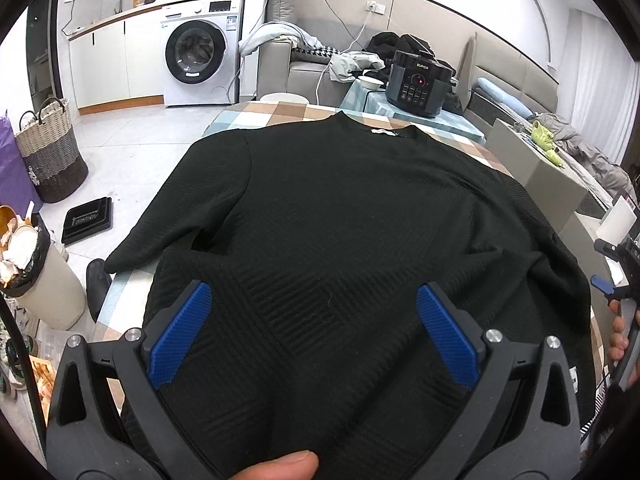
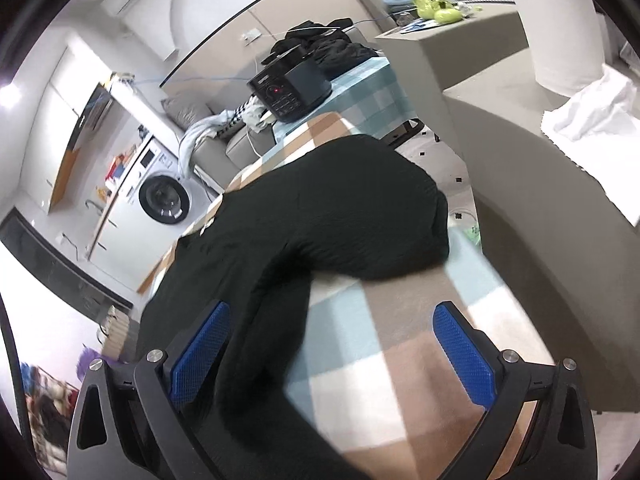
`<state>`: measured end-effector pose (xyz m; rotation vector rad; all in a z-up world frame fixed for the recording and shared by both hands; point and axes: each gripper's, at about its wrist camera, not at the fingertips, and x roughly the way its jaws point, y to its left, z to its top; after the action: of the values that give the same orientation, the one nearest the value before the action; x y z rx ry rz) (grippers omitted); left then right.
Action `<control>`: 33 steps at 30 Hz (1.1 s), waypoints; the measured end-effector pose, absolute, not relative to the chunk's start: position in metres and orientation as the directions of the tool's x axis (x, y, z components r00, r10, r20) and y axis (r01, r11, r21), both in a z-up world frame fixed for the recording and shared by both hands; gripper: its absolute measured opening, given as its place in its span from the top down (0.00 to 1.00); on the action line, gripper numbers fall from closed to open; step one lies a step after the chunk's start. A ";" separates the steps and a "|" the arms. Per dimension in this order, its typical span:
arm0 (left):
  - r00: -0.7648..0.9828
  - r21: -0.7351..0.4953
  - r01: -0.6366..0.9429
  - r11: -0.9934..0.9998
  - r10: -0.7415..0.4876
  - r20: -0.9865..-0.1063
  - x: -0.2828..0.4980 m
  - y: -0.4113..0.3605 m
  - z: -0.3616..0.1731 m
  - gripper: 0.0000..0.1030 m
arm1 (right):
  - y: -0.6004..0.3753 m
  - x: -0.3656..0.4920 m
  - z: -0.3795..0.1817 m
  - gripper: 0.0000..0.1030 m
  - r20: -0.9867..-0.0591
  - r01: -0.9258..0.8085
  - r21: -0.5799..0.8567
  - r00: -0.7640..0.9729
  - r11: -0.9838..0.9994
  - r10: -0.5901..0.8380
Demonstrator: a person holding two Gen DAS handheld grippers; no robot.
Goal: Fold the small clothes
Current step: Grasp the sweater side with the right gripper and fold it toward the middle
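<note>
A black ribbed long-sleeved top (image 1: 340, 216) lies spread flat, collar far, on a table with a checked cloth (image 1: 280, 114). My left gripper (image 1: 314, 316) hovers open over the top's lower body, its blue pads (image 1: 180, 332) wide apart with nothing between them. A thumb shows at the bottom edge. In the right wrist view the top's right sleeve (image 2: 360, 208) curls across the checked cloth (image 2: 420, 320). My right gripper (image 2: 332, 340) is open above the sleeve's lower part and the bare cloth. The right gripper (image 1: 616, 264) also shows at the far right of the left wrist view.
A dark pressure cooker (image 1: 418, 84) stands on a second table behind. A washing machine (image 1: 200, 52), woven basket (image 1: 50, 148), full bin (image 1: 36, 264) and black tray (image 1: 88, 220) are on the left. A grey sofa (image 2: 520, 152) with white cloth lies to the right.
</note>
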<state>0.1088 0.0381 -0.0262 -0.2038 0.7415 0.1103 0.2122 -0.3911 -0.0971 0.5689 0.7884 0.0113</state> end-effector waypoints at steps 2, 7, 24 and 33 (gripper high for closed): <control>0.730 -0.142 -0.177 0.974 0.033 -0.683 0.110 0.038 -0.026 0.01 | -0.400 0.221 -0.101 0.09 -0.675 0.210 0.498 0.703 0.841 0.223; 0.723 -0.139 -0.204 0.969 0.054 -0.688 0.115 0.046 -0.026 0.01 | -0.424 0.240 -0.120 0.22 -0.701 0.296 0.574 0.660 0.764 0.271; 0.721 -0.120 -0.205 0.971 0.067 -0.689 0.121 0.058 -0.025 0.01 | -0.421 0.291 -0.117 0.87 -0.814 0.337 0.270 0.580 0.902 0.027; 0.724 -0.135 -0.237 0.962 0.082 -0.685 0.113 0.076 -0.024 0.01 | -0.425 0.292 -0.070 0.88 -0.740 0.287 0.260 0.673 0.922 -0.001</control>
<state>0.1134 0.0758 -0.0240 -0.2204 0.7423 0.1774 0.2918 -0.4248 -0.0698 0.3735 0.8208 -0.1667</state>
